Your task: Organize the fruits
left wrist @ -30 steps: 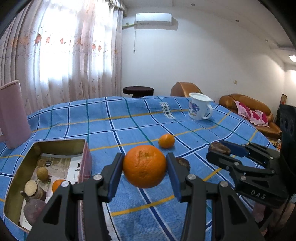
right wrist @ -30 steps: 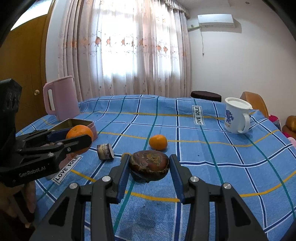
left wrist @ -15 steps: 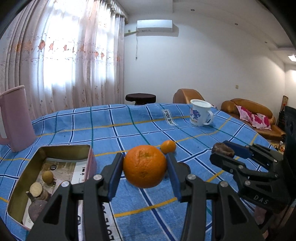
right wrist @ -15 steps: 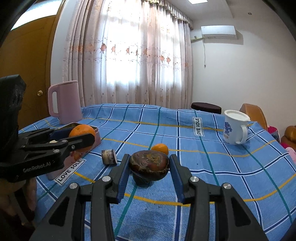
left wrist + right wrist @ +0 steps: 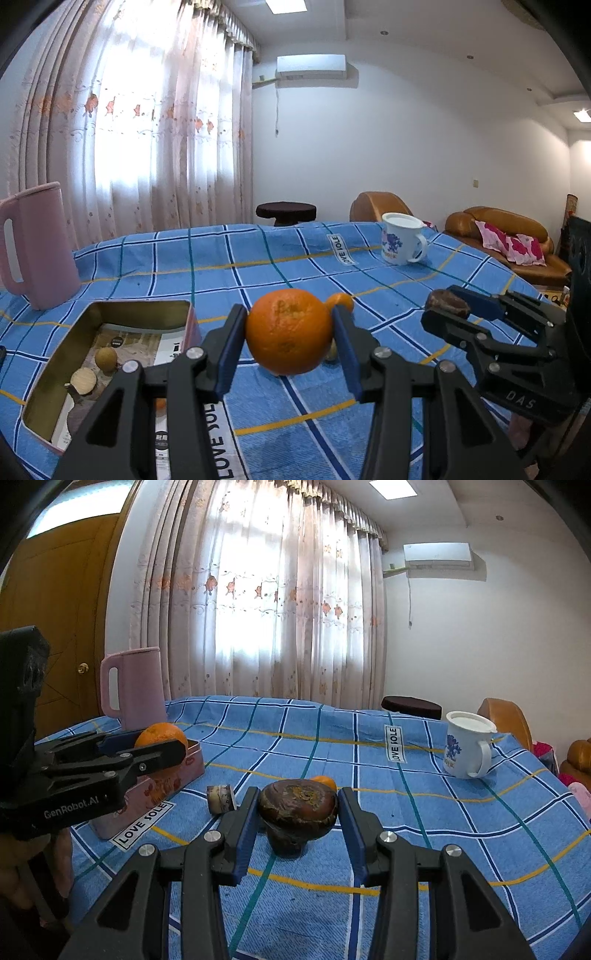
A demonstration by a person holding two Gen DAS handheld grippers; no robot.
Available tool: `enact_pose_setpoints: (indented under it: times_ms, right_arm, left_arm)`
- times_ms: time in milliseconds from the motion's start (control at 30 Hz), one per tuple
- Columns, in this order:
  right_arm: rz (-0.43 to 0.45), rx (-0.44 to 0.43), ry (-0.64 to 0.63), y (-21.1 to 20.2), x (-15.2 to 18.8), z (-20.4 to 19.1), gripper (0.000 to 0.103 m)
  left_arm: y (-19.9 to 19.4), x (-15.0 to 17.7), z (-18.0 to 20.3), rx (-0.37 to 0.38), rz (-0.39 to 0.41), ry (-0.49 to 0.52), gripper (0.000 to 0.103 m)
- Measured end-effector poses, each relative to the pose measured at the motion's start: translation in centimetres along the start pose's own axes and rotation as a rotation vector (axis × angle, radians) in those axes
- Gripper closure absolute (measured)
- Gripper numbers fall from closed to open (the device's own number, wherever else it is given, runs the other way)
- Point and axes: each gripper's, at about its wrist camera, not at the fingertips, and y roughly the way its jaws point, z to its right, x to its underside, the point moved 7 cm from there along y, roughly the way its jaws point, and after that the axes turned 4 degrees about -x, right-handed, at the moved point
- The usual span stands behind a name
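Observation:
My left gripper [image 5: 290, 332] is shut on a large orange [image 5: 288, 330], held above the blue checked tablecloth [image 5: 258, 258] just right of an open tin box [image 5: 48, 373]. The box holds several small fruits and paper. My right gripper [image 5: 297, 810] is shut on a dark brown, wrinkled fruit [image 5: 297, 805] held over the cloth. A small orange [image 5: 341, 301] lies on the cloth behind both held fruits. A short brown cylindrical piece [image 5: 221, 799] lies on the cloth left of the brown fruit. Each gripper shows in the other's view: the right gripper [image 5: 448, 306], the left gripper [image 5: 162, 740].
A pink jug [image 5: 37, 247] stands at the table's far left and a white mug [image 5: 400, 238] with a blue print at the far right. Beyond the table are a dark stool [image 5: 286, 212], brown sofas [image 5: 506, 236] and curtains.
Both views have tilted upward, so the table and box sit lower in frame. The grips on the orange and the brown fruit are unchanged.

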Motion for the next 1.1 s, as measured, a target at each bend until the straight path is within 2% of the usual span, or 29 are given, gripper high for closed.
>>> enact_pose_setpoints:
  times_ms: [300,700,900,1100]
  right_arm:
    - [0.018,0.016,-0.019,-0.5,-0.2,-0.4,0.059]
    - [0.013,-0.012,-0.029,-0.3,-1.2,-1.6,0.059]
    - [0.025,-0.062,-0.04,0.7,-3.5,-3.4,0.059]
    - [0.024,-0.14,-0.083,2.6,-6.0,-6.8,0.059]
  left_arm:
    - [-1.3,-0.1,-0.4,-0.022,0.043,0.001,0.054]
    - [-1.7,-0.3,-2.2,-0.046,0.032,-0.032,0.054]
    - [-2.1,-0.7,-4.3,-0.085,0.016,-0.044,0.054]
    - [-2.4,-1.0,-8.7,-0.146,-0.006,-0.088,0.054]
